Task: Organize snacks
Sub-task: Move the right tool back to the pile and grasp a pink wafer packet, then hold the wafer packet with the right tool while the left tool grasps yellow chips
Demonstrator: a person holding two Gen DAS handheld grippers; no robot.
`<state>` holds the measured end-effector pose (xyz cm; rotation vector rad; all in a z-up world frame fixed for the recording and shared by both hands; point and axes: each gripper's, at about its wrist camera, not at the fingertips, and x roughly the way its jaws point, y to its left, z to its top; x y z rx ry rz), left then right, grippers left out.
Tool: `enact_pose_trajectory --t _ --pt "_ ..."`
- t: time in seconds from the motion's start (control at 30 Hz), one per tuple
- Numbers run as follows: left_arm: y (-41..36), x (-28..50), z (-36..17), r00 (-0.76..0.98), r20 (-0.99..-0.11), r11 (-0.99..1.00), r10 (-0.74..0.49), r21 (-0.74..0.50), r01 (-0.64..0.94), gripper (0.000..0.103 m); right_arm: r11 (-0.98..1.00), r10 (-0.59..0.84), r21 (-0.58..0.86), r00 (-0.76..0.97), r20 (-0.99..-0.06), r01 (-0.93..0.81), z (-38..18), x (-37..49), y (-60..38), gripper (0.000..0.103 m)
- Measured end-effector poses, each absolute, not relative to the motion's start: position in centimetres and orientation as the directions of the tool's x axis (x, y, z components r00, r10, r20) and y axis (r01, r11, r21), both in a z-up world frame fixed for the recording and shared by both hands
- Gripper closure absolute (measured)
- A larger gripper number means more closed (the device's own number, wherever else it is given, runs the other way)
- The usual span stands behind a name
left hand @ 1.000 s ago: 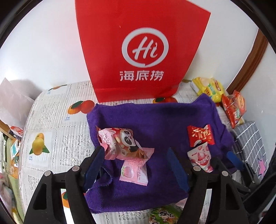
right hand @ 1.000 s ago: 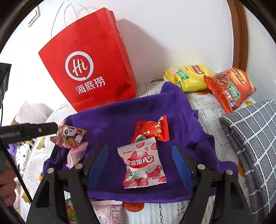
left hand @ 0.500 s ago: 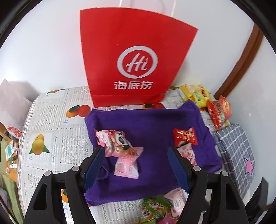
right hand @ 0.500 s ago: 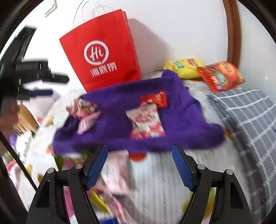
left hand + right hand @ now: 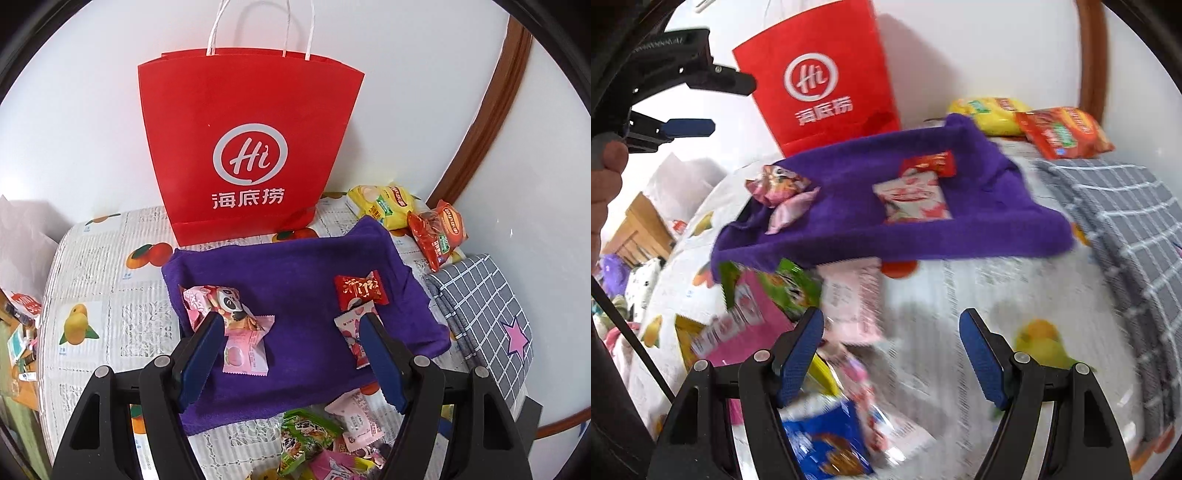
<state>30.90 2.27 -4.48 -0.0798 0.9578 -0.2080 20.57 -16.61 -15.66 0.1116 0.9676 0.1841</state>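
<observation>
On the table's near edge, below the purple towel [image 5: 894, 236] already carrying four sorted snacks, the right tongs [image 5: 892, 350] hang wide and empty over the blurred loose snack pile [image 5: 798, 332], seemingly best lowered squarely astride one packet, while the left tongs [image 5: 291, 354] wait, open, above the towel.

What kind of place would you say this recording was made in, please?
Probably a home: a table under a fruit-print cloth against a white wall, holding a red bag, a purple towel and loose snacks.
</observation>
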Motion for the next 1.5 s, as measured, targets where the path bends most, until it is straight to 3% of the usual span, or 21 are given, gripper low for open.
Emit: enact_pose_trajectory --t 0.37,0.4,0.43,0.47,0.57,0.73,0.83,1.0,1.07,1.17,1.27,1.43,1.5 --pt "4.4 31.5 -4.2 0.568 -0.794 0.975 -0.215 -0.205 0.083 0.029 0.973 0.232 0.201 0.471 -0.851 -0.115 -19.0 24.4 -14.6 0.034" --pt "4.5 31.5 -4.2 0.568 -0.794 0.975 -0.215 -0.206 0.081 0.029 0.973 0.231 0.198 0.469 -0.852 -0.12 -19.0 24.5 -14.4 0.04" --pt "4.5 31.5 -4.2 0.569 -0.794 0.975 -0.214 -0.207 0.078 0.029 0.971 0.24 0.204 0.469 -0.85 -0.126 -18.9 24.5 -14.4 0.054" --pt "4.6 31.5 -4.2 0.569 -0.794 0.975 -0.214 -0.207 0.078 0.029 0.964 0.264 0.225 0.464 -0.845 -0.138 -18.9 24.5 -14.4 0.062" --pt "4.6 31.5 -4.2 0.569 -0.794 0.975 -0.213 -0.206 0.078 0.029 0.96 0.281 0.242 0.452 -0.846 -0.144 -18.8 24.5 -14.5 0.067" --pt "4.2 31.3 -4.2 0.572 -0.793 0.977 -0.208 -0.194 0.087 0.029 0.973 0.23 0.201 0.474 -0.85 -0.113 -18.1 23.9 -15.7 0.066" --pt "3.8 31.2 -4.2 0.572 -0.793 0.977 -0.209 -0.189 0.095 0.029 0.98 0.201 0.179 0.46 -0.865 -0.093 -18.4 24.2 -16.3 0.057" --pt "3.5 31.2 -4.3 0.568 -0.796 0.978 -0.208 -0.183 0.103 0.029 0.985 0.169 0.139 0.496 -0.851 -0.098 -18.7 24.3 -15.6 0.056" --pt "3.6 31.2 -4.3 0.565 -0.799 0.979 -0.205 -0.18 0.1 0.029 0.99 0.129 0.08 0.511 -0.85 -0.116 -18.8 24.2 -14.8 0.056" --pt "3.8 31.1 -4.2 0.573 -0.795 0.98 -0.199 -0.178 0.093 0.029 0.992 0.076 0.011 0.521 -0.85 -0.127 -18.8 23.9 -14.7 0.066" --pt "4.0 31.0 -3.9 0.581 -0.791 0.98 -0.195 -0.174 0.092 0.029 0.996 0.069 0.031 0.516 -0.854 -0.083 -18.4 23.3 -16.8 0.066" --pt "3.8 30.9 -3.9 0.592 -0.785 0.983 -0.183 -0.166 0.085 0.029 0.997 -0.047 -0.071 0.535 -0.844 -0.025 -18.7 22.0 -20.1 0.065" --pt "3.2 31.0 -4.2 0.593 -0.786 0.984 -0.175 -0.151 0.09 0.029 0.999 -0.016 -0.03 0.559 -0.829 -0.015 -19.0 21.7 -21.1 0.065"
